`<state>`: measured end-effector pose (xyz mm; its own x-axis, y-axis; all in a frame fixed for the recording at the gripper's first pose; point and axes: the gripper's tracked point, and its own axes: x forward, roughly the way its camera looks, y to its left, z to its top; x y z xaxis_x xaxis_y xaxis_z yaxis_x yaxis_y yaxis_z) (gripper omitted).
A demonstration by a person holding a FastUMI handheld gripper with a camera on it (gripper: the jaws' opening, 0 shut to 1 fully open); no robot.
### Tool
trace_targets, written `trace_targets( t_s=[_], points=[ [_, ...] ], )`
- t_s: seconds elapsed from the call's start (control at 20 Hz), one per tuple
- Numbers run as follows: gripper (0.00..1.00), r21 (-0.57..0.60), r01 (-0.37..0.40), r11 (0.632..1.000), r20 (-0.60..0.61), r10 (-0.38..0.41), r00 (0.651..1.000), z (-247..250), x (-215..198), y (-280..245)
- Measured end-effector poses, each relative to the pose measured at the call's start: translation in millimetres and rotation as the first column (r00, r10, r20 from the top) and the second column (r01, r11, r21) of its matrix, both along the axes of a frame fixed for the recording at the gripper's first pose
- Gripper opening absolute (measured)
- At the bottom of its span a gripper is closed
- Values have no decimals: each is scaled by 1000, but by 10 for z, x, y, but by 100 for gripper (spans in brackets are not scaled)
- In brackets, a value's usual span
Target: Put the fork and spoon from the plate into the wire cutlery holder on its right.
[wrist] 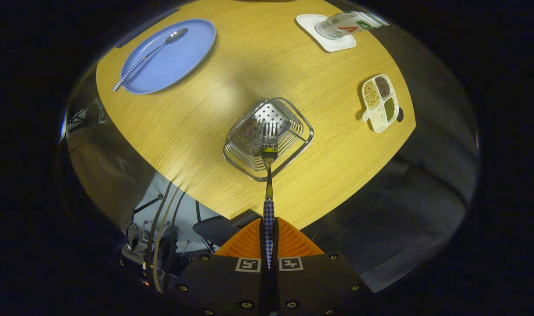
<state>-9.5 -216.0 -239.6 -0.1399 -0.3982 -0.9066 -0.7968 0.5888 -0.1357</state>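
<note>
Claw: closed on fork handle, tines over wire cutlery holder. Spoon on blue plate; worktop wooden.

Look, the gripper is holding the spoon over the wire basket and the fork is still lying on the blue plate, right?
Not quite: they're swapped. The gripper view shows the gripper shut on the fork, its tines hanging over the wire basket. The spoon is the one still lying on the blue plate.
</note>
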Motion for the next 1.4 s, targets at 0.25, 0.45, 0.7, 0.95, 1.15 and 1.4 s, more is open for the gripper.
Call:
trace_targets(
  t_s=[0.25,0.45,0.7,0.95,1.15,1.4],
  points=[
    [1,-16,6,1000,-47,-7,999,-232,93,58],
    [3,-5,14,1000,-68,-14,998,-353,130,110],
    [10,8,70,997,-57,-70,996,-380,191,120],
    [24,46,162,986,-21,-161,987,-352,221,152],
    [23,93,209,974,41,-213,976,-224,279,174],
    [51,182,265,947,87,-284,955,30,294,301]
  ],
)
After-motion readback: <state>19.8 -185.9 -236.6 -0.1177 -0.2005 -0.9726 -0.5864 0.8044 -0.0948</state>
